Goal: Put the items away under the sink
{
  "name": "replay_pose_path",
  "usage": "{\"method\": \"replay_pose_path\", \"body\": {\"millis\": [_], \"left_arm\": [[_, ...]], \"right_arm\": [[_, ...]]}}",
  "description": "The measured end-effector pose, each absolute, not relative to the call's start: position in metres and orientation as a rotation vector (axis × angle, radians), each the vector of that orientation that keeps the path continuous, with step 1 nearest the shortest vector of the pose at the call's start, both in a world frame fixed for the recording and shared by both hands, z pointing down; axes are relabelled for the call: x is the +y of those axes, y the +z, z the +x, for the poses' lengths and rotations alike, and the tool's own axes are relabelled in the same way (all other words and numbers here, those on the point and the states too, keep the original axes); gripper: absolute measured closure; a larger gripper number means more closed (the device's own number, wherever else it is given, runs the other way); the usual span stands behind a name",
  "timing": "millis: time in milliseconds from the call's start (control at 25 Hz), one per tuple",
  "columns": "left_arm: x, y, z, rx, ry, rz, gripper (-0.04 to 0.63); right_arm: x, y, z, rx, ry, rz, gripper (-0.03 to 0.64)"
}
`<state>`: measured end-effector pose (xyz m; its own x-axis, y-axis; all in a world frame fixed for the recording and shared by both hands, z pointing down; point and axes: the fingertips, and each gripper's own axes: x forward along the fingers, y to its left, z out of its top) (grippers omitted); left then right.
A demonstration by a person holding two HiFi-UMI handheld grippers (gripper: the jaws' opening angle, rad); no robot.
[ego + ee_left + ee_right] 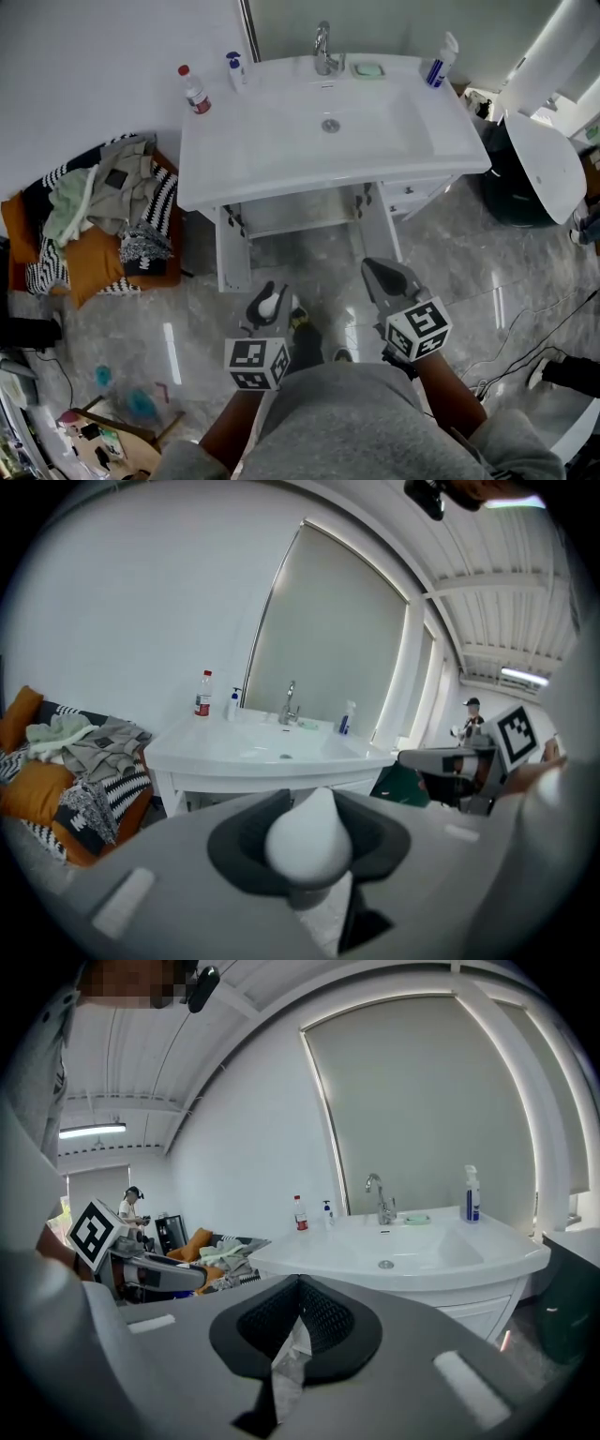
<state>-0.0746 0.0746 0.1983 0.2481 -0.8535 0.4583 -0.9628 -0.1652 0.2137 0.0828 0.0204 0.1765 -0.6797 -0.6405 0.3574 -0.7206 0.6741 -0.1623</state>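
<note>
Held item: a white rounded item (314, 844) is gripped in the left claw (268, 298), low over the floor (309, 258) in front of the sink (281, 173); what it is cannot be told.
Left claw: closed on the white rounded item, whose tapered end sticks out ahead of the jaws.
Right claw (387, 279): closed, with nothing held; only floor is seen through the slit between its jaws.
Way to the goal: the cabinet (298, 214) under the sink lies straight ahead of both claws and well apart from them; its doors (232, 253) are swung open.
Long axis: the item appears to be lined up with its claw and aimed at the opening, so a plain reach forward and down is judged enough.
Nearer hand: both are about equally far; the left is loaded, so the move is judged to fall to it.
Other items: a red-capped bottle (194, 90), a pump bottle (234, 71), a spray bottle (439, 61) and a soap dish (368, 68) stand on the sink.
Head view only: the open cabinet is shown.
Left gripper view only: the grip is shown; the cabinet opening is largely hidden behind the jaws.
</note>
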Motion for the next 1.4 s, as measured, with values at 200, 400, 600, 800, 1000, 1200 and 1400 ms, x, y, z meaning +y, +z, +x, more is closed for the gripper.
{"method": "replay_pose_path", "body": {"millis": [200,400,600,800,1000,1200,1400], "left_arm": [[0.063,0.2,-0.088,-1.646,0.318,2.066,0.479],[0.052,0.202,-0.094,-1.608,0.325,2.086,0.479],[0.045,0.205,-0.103,-1.586,0.321,2.084,0.479],[0.035,0.21,-0.121,-1.582,0.315,2.083,0.479],[0.025,0.211,-0.136,-1.572,0.316,2.099,0.479],[0.017,0.212,-0.146,-1.576,0.314,2.095,0.479],[0.01,0.213,-0.152,-1.573,0.306,2.094,0.479]], "right_arm": [[0.008,0.173,0.065,-2.618,0.416,1.087,0.618],[-0.004,0.173,0.055,-2.599,0.415,1.103,0.618],[-0.014,0.176,0.044,-2.581,0.421,1.114,0.618],[-0.022,0.178,0.031,-2.566,0.412,1.131,0.618],[-0.027,0.179,0.019,-2.548,0.41,1.145,0.618],[-0.034,0.178,0.008,-2.543,0.398,1.136,0.618],[-0.042,0.177,0.001,-2.537,0.375,1.133,0.618]]}}
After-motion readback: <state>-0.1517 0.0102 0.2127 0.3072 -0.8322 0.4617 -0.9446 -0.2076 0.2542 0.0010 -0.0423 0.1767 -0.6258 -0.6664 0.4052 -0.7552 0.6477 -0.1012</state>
